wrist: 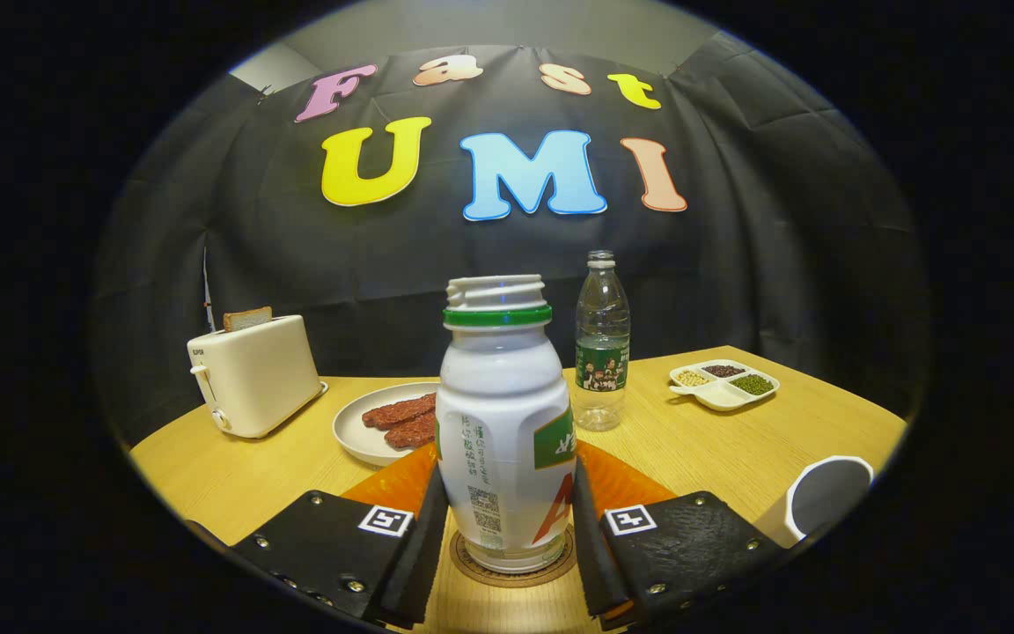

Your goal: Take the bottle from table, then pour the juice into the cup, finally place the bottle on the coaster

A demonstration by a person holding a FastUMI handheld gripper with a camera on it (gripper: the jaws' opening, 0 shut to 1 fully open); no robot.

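We see jaws clasping uncapped white bottle (505,431), upright on coaster (514,562); cup (826,497) nearby: pour likely done, release pending.

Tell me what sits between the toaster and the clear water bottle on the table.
In the gripper view, a plate with reddish meat slices lies between the toaster and water bottle.

Glossy plastic bottle (502,440) on a matt wooden table (736,449).
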